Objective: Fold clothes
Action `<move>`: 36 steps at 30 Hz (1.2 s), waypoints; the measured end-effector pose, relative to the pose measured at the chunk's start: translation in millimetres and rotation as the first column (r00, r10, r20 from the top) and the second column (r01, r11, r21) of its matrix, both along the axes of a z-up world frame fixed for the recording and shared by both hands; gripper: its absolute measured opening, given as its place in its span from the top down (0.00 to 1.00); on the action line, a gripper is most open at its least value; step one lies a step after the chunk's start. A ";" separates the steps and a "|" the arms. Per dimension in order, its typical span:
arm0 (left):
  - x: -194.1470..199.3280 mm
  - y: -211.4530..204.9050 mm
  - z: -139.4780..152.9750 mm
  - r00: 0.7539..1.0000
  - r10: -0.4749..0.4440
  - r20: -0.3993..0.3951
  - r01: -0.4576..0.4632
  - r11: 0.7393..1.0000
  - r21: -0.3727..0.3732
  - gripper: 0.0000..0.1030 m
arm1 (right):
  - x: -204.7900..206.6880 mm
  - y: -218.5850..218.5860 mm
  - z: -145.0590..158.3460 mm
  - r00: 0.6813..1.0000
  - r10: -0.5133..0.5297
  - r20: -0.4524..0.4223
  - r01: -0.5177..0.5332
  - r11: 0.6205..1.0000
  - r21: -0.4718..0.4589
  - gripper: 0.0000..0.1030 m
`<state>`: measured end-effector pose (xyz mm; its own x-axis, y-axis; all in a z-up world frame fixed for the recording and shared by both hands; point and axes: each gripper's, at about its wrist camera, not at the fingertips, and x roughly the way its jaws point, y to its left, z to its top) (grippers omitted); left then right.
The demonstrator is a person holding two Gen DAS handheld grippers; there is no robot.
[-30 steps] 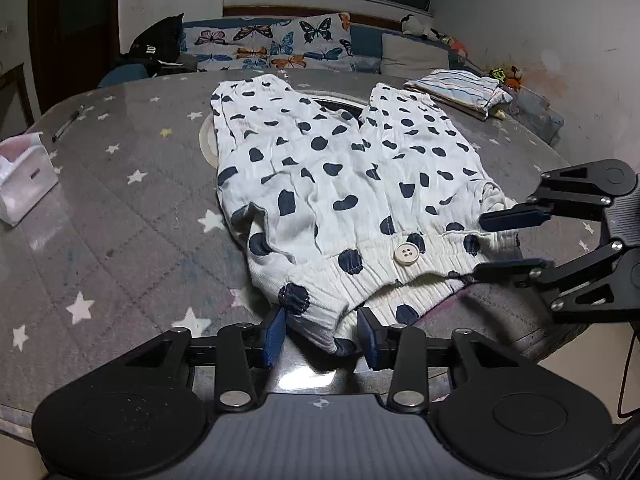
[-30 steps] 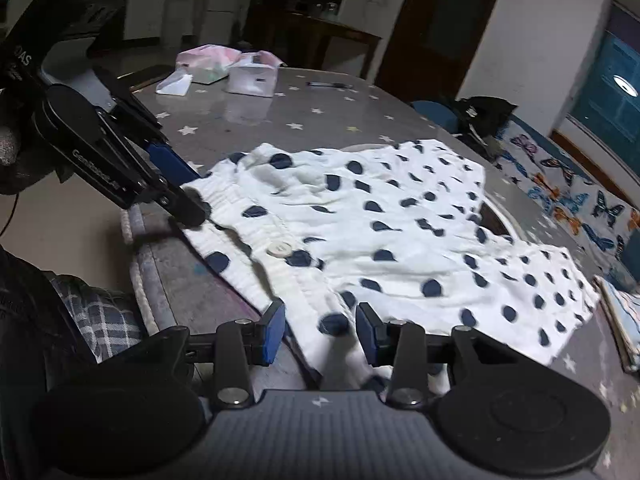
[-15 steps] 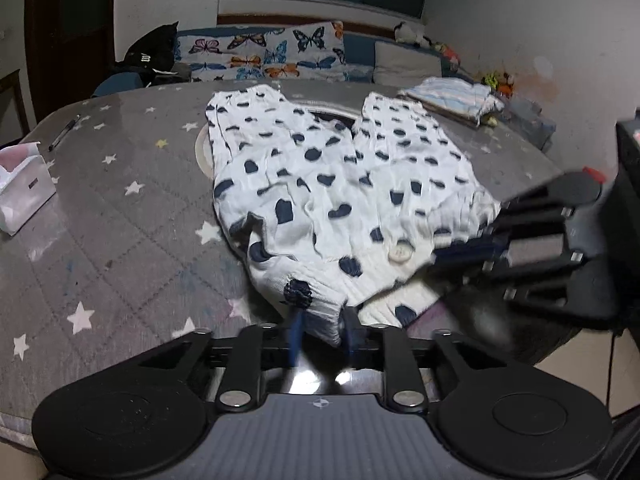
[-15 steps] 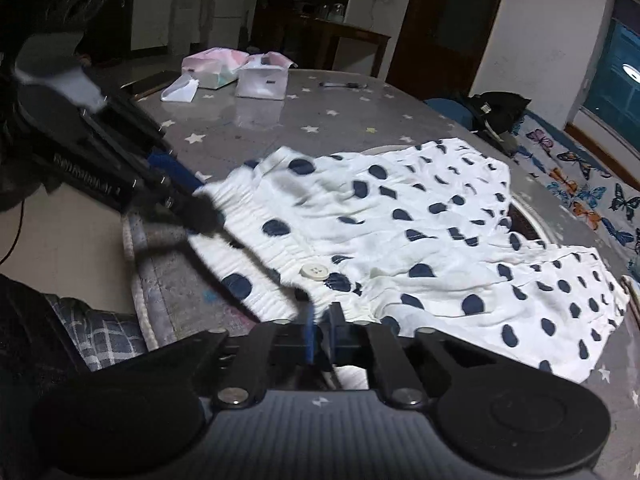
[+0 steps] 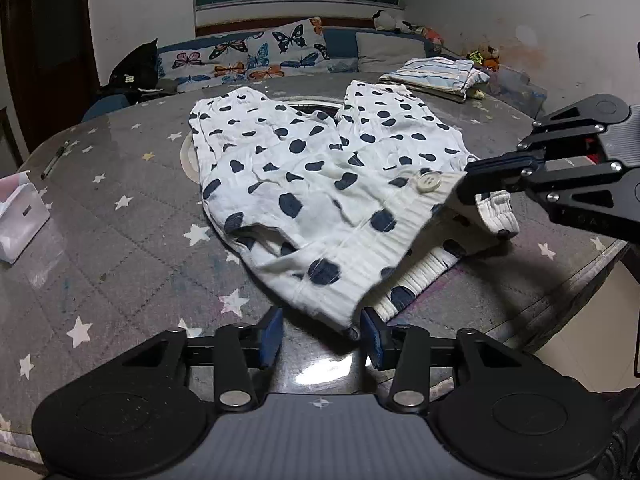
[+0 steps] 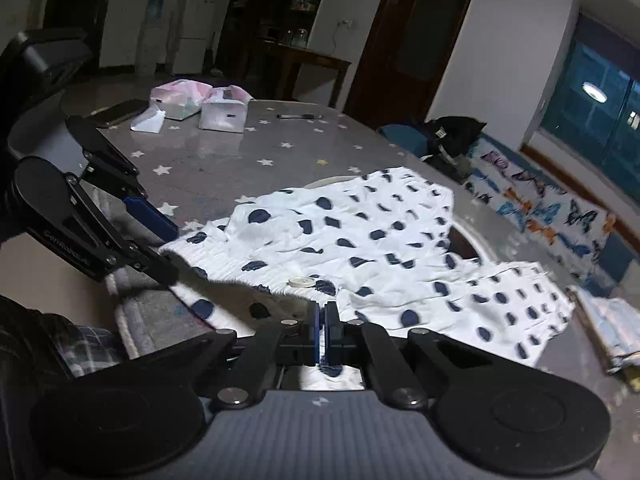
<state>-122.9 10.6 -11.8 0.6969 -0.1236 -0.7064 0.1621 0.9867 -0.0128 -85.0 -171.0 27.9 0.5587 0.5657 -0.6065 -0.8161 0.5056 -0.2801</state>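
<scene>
Pants [image 5: 320,184] lay spread on the table [image 5: 120,240], their waistband newly lifted by the right gripper [image 6: 322,334], clamped tight on it, while the left gripper [image 5: 320,334], having just narrowed, stood apart round the hem without pinching, so folding seemed under way.

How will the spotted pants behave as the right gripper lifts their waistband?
Likely floppy: the spotted pants sag from the waistband pinched in the right gripper. Probably light: a narrow pinch raises that edge. The legs will likely drag on the table rather than lift together.
</scene>
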 end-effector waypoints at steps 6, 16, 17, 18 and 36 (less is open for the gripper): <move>-2.2 2.0 1.3 1.000 0.002 0.011 -0.002 1.000 -0.002 0.90 | -5.2 -0.2 -18.0 0.998 0.038 -0.054 -0.041 0.997 -0.061 0.99; -6.3 12.6 9.6 1.000 -0.004 0.025 0.004 1.000 -0.004 0.94 | 4.6 -15.9 -8.6 0.984 0.008 -0.176 -0.003 1.000 0.030 0.95; -6.0 10.7 8.5 1.000 -0.010 0.023 0.010 1.000 -0.005 0.94 | 8.9 -18.9 -7.1 0.984 -0.018 -0.179 0.026 0.999 0.046 0.95; -5.9 9.0 7.6 1.000 -0.016 0.023 0.016 1.000 -0.003 0.94 | 13.3 -20.1 -7.6 0.984 -0.044 -0.175 0.054 0.997 0.049 0.94; -1.8 15.1 -0.4 1.000 -0.010 0.000 0.010 1.000 0.020 0.94 | 51.1 -46.7 -10.5 0.949 -0.253 -0.189 0.263 0.964 0.031 0.75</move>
